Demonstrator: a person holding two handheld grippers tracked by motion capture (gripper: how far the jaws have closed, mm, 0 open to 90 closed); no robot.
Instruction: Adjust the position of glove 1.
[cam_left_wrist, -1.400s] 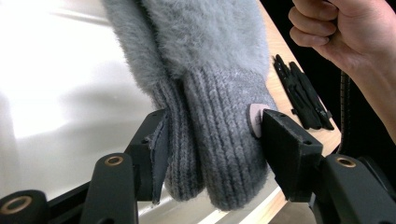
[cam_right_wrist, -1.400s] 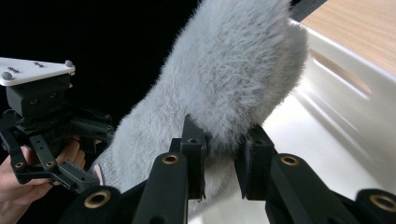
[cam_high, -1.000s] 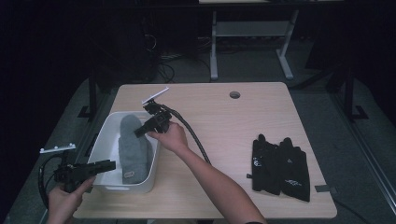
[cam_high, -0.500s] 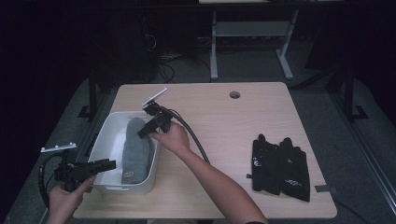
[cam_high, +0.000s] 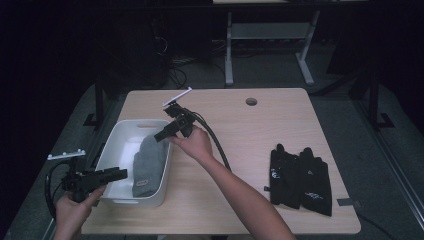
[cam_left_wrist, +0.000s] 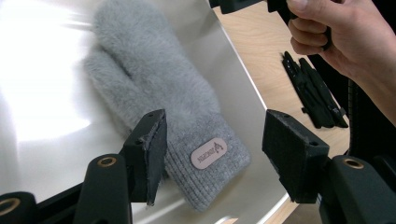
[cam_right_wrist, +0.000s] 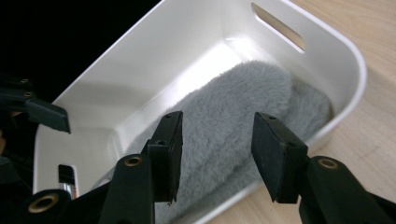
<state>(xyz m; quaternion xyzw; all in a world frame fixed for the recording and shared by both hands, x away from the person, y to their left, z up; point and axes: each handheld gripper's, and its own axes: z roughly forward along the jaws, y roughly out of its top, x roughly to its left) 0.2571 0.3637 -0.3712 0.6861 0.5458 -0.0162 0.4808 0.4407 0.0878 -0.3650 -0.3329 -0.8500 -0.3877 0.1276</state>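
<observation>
The grey mitten (cam_high: 149, 165) lies inside the white bin (cam_high: 116, 142) at lower left of the high view: placed. The right gripper (cam_high: 161, 135), just above the bin's rim, has just been opening, jaws spread and empty. The left gripper (cam_high: 120, 173), jaws likewise just opening and holding nothing, sits at the bin's near edge. The black gloves (cam_high: 299, 179) remain at lower right, judged outstanding.

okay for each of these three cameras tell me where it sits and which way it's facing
High view: above the person's side, facing forward and down on the table; both forearms, left gripper and right gripper show.
Left gripper view: on the left gripper, facing the grey mitten; the right hand shows.
Right gripper view: on the right gripper, facing down into the white bin.
All three share mitten and bin.
</observation>
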